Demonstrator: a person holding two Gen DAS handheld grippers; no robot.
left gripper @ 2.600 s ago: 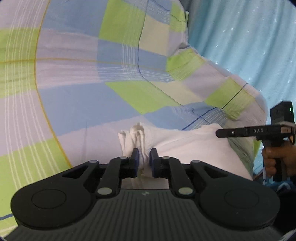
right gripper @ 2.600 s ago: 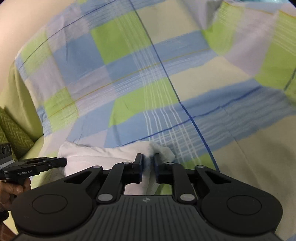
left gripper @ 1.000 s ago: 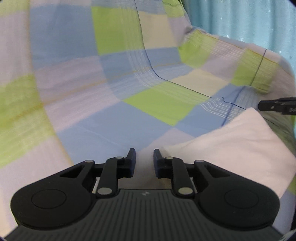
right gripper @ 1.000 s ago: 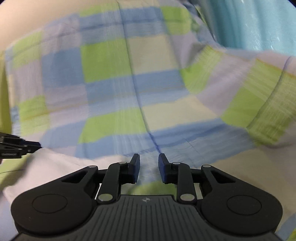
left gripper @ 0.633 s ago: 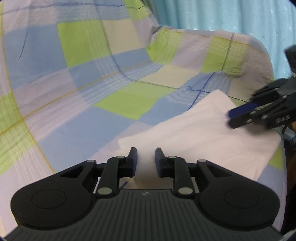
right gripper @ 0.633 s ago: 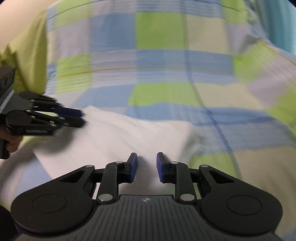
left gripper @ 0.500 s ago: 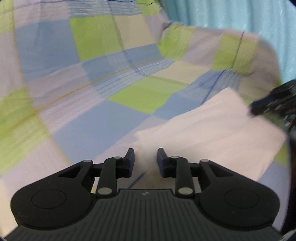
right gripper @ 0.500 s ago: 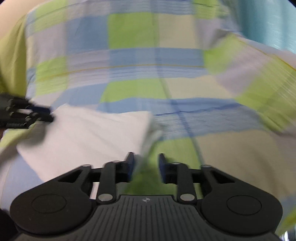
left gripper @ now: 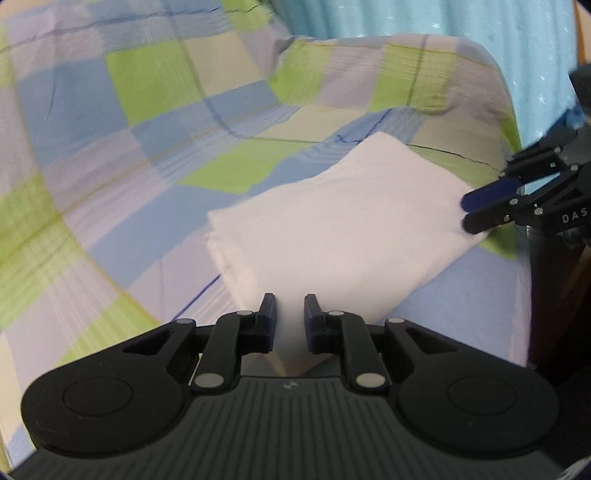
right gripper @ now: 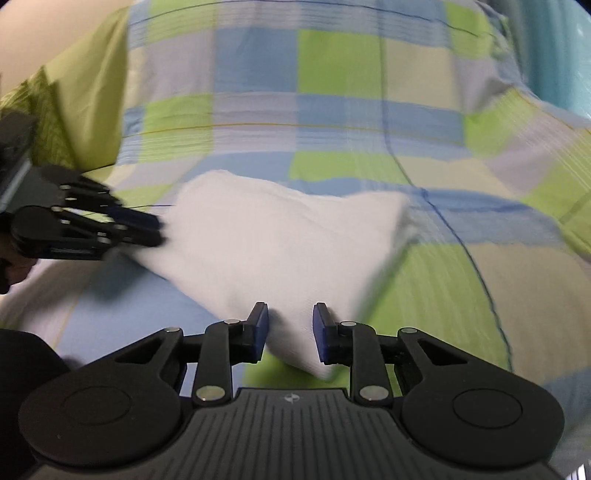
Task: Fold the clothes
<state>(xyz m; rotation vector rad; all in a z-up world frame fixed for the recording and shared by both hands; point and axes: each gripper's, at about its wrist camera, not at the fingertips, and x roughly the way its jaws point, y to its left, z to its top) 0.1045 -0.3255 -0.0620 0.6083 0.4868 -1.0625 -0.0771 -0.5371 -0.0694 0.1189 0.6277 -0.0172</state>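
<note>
Lying folded, white cloth (left gripper: 332, 229), checked sheet (left gripper: 147, 122)

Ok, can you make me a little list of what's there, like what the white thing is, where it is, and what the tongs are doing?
garment: white folded cloth, a flat stack of layers
surface: checked blue, green and lilac sheet
left tongs: open, at one end of the cloth, gripping nothing
right tongs: open, at the other end, gripping nothing
backdrop: light blue curtain
fold: looks done
</note>
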